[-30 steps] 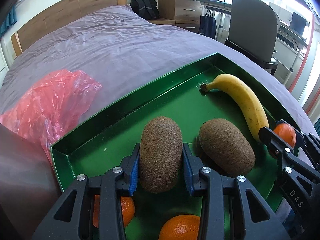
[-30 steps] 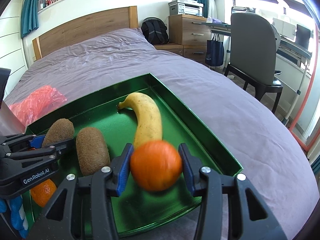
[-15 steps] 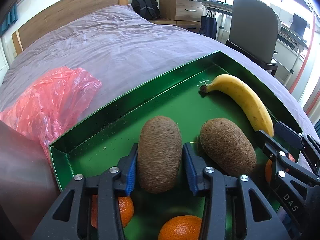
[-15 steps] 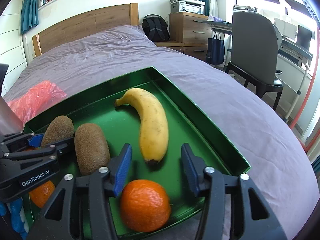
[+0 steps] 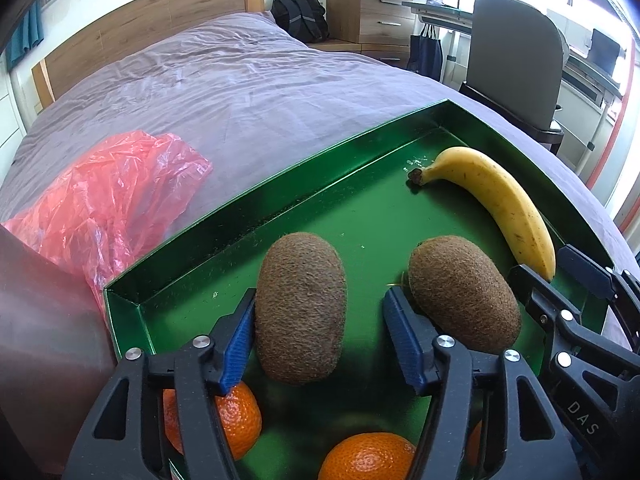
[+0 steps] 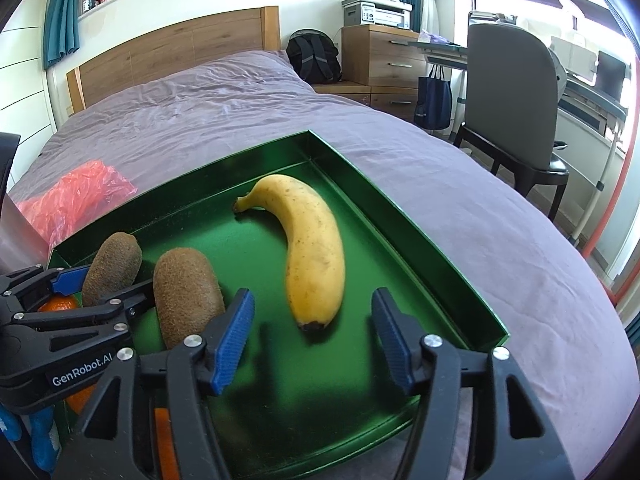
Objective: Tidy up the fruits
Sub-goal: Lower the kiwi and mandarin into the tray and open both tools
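A green tray (image 5: 248, 204) (image 6: 420, 240) lies on the bed with a banana (image 5: 504, 200) (image 6: 316, 248), two kiwis and some oranges in it. My left gripper (image 5: 320, 340) (image 6: 108, 284) has its jaws opening around the left kiwi (image 5: 300, 308) (image 6: 114, 264), which rests on the tray floor; the right pad stands clear of it. The other kiwi (image 5: 464, 296) (image 6: 186, 292) lies beside it. My right gripper (image 6: 313, 308) (image 5: 548, 268) is opening too, with nothing between its jaws, just before the banana's tip. Oranges (image 5: 240, 420) (image 5: 368, 456) lie under my left fingers; an orange sliver (image 6: 162, 440) shows under my right ones.
A crumpled red plastic bag (image 5: 112, 200) (image 6: 76, 200) lies on the purple bedcover (image 5: 240, 92) left of the tray. A grey chair (image 5: 516, 64) and desk stand beyond the bed's right edge. A blurred grey shape (image 5: 40, 320) fills the left edge.
Both grippers have opened. The right one let go of the orange, which dropped into the tray below its fingers. The left one released the kiwi, which stays put.
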`<state>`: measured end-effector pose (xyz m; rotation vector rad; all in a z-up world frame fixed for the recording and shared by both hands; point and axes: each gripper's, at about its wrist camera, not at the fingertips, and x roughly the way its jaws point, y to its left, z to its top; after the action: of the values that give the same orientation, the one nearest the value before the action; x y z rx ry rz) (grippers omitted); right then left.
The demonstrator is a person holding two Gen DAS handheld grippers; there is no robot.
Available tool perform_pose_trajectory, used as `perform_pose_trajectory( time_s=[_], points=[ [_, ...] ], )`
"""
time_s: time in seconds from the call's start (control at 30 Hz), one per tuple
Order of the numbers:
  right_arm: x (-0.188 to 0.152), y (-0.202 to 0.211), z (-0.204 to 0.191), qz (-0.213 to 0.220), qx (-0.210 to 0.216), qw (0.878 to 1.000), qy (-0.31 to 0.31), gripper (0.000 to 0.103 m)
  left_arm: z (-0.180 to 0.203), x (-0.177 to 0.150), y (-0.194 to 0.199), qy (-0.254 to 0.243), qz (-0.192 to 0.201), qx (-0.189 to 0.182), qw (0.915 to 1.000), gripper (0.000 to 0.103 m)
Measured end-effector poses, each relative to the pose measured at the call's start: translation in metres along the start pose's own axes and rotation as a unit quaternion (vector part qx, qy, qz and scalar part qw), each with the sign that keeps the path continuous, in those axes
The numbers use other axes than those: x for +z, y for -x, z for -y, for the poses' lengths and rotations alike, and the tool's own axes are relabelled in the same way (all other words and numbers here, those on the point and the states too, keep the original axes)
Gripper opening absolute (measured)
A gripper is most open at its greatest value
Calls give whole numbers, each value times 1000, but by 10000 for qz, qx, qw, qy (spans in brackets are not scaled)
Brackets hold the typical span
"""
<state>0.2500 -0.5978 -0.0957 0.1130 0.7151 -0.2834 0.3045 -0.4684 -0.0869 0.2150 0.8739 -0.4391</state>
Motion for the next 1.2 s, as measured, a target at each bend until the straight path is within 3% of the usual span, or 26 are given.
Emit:
perform_pose_trajectory(
  time_s=[0.17, 0.23, 0.37, 0.57, 0.7, 0.8, 1.03, 1.2],
  points=[
    [0, -2, -1, -29, -24, 10000, 24, 53, 0, -1, 1, -9, 10, 11, 10000, 63],
    [-1, -2, -1, -26, -31, 10000, 25, 60, 1, -2, 2, -3, 30, 34, 10000, 64],
    [-1, -3, -2, -39, -36, 10000, 20, 61, 1, -3, 2, -18, 21, 45, 10000, 71],
    [-2, -4, -1, -50, -70, 10000, 35, 64, 1, -4, 3, 12, 38, 49, 10000, 72],
    [-2, -3, -1, -27, -87, 10000, 16, 74, 1, -4, 3, -9, 52, 87, 9999, 73],
    [-2, -2, 1, 1, -80, 10000, -5, 76, 2, -4, 4, -25, 75, 178, 9998, 75],
    [-3, 6, 7, 123, -30, 9998, -169, 96, 3, -6, 18, -50, 358, 332, 9988, 75],
    [-1, 10, 9, 194, 36, 9996, -202, 99, -1, -4, 30, 48, 548, 279, 9981, 75]
  ],
)
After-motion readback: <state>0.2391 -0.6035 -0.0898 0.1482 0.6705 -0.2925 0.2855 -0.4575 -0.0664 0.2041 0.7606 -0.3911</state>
